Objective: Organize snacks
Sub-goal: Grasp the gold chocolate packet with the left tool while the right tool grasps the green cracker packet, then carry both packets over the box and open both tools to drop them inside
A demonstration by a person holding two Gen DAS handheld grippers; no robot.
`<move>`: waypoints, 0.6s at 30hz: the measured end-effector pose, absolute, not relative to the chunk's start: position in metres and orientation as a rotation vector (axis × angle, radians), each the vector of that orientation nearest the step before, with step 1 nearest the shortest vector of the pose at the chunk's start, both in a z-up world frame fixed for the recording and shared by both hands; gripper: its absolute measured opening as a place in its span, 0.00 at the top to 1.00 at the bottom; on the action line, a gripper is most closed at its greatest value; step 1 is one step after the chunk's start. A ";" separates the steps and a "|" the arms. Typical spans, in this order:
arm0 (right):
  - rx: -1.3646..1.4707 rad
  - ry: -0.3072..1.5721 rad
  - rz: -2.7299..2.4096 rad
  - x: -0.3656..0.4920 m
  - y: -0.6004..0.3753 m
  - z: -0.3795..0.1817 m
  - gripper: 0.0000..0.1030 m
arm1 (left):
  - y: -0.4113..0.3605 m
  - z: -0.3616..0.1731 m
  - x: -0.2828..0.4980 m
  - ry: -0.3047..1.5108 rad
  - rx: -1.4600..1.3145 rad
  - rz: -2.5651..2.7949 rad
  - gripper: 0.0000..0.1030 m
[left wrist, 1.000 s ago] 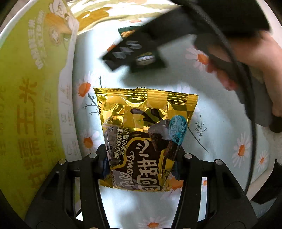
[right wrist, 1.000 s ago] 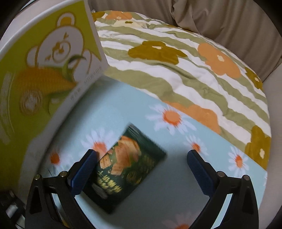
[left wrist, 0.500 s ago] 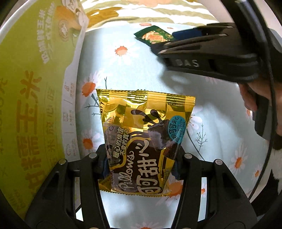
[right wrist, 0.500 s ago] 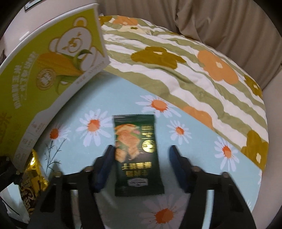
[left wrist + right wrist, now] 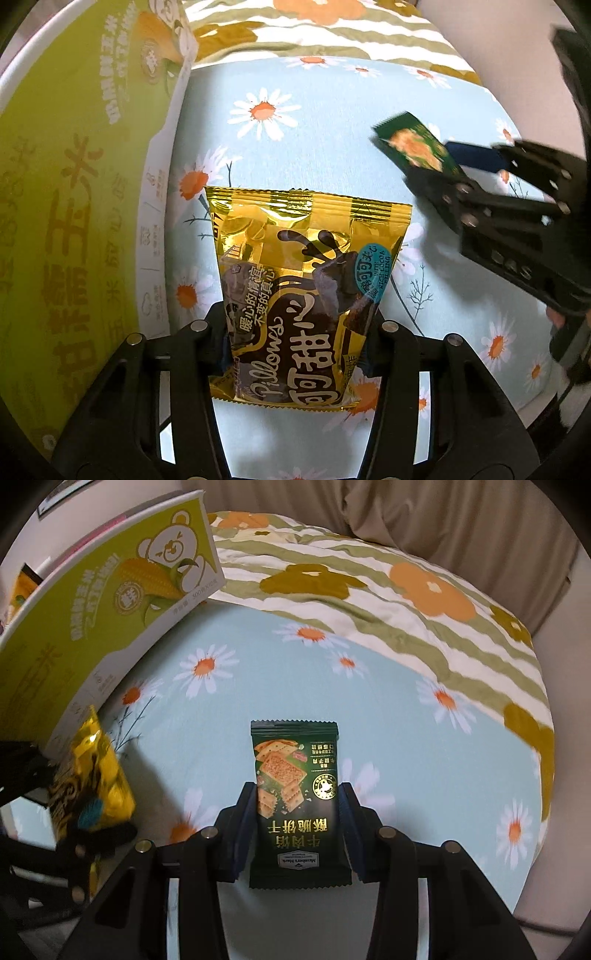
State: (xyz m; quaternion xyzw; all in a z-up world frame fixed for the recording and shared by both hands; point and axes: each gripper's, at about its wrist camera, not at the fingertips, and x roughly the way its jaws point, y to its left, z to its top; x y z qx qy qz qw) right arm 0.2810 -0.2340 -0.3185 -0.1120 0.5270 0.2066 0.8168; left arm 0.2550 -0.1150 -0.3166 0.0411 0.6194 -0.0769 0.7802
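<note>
My left gripper (image 5: 299,332) is shut on a gold and brown chocolate pillow snack bag (image 5: 306,291), held above the daisy-print sheet. The bag also shows at the left of the right wrist view (image 5: 92,771). My right gripper (image 5: 297,812) is shut on a dark green cracker packet (image 5: 295,797), lifted off the sheet. In the left wrist view that packet (image 5: 417,147) and the right gripper (image 5: 436,166) are at the right, apart from the gold bag.
A tall green and white corn-snack box (image 5: 74,206) stands on the left, its bear-printed side in the right wrist view (image 5: 110,598). A light blue daisy sheet (image 5: 332,686) lies below. A striped flower quilt (image 5: 369,572) lies behind.
My right gripper closed on the green packet and lifted it off the sheet, moving right and nearer in the left wrist view. The left gripper kept holding the gold bag.
</note>
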 end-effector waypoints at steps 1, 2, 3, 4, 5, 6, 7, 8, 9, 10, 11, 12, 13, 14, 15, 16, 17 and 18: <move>-0.226 1.122 0.433 0.277 -0.237 -0.316 0.61 | -0.115 -0.314 0.253 1.332 0.088 -0.165 0.57; -0.211 1.118 0.424 0.273 -0.241 -0.313 0.61 | -0.115 -0.311 0.251 1.325 0.085 -0.164 0.57; -0.196 1.112 0.415 0.270 -0.244 -0.309 0.61 | -0.115 -0.308 0.248 1.316 0.080 -0.165 0.57; -0.176 1.103 0.406 0.265 -0.248 -0.303 0.61 | -0.114 -0.305 0.249 1.307 0.074 -0.167 0.57; -0.165 1.096 0.399 0.261 -0.250 -0.298 0.61 | -0.114 -0.299 0.245 1.297 0.067 -0.168 0.57; -0.155 1.086 0.389 0.258 -0.253 -0.292 0.61 | -0.114 -0.295 0.242 1.288 0.062 -0.169 0.57; -0.144 1.077 0.383 0.254 -0.255 -0.286 0.61 | -0.114 -0.289 0.239 1.276 0.054 -0.171 0.57; -0.130 1.066 0.377 0.249 -0.257 -0.277 0.61 | -0.114 -0.282 0.235 1.262 0.045 -0.174 0.57; -0.125 1.056 0.371 0.244 -0.258 -0.270 0.61 | -0.113 -0.274 0.229 1.246 0.037 -0.177 0.57; -0.121 1.046 0.366 0.239 -0.258 -0.264 0.61 | -0.113 -0.266 0.225 1.232 0.028 -0.180 0.57; -0.115 1.031 0.361 0.233 -0.259 -0.253 0.61 | -0.112 -0.256 0.220 1.214 0.016 -0.183 0.57; -0.110 1.019 0.359 0.228 -0.259 -0.245 0.61 | -0.111 -0.245 0.213 1.195 0.004 -0.186 0.57; -0.103 1.009 0.357 0.223 -0.259 -0.235 0.61 | -0.110 -0.234 0.208 1.175 -0.005 -0.186 0.57; -0.098 0.999 0.356 0.219 -0.259 -0.227 0.61 | -0.109 -0.222 0.202 1.153 -0.012 -0.186 0.57; -0.090 0.987 0.354 0.214 -0.259 -0.218 0.61 | -0.107 -0.209 0.196 1.130 -0.021 -0.184 0.57; -0.085 0.977 0.353 0.209 -0.258 -0.209 0.61 | -0.106 -0.198 0.191 1.111 -0.029 -0.181 0.57; -0.079 0.964 0.353 0.205 -0.256 -0.198 0.61 | -0.103 -0.186 0.186 1.088 -0.036 -0.177 0.57; -0.074 0.952 0.354 0.201 -0.255 -0.188 0.61 | -0.099 -0.172 0.181 1.063 -0.042 -0.171 0.57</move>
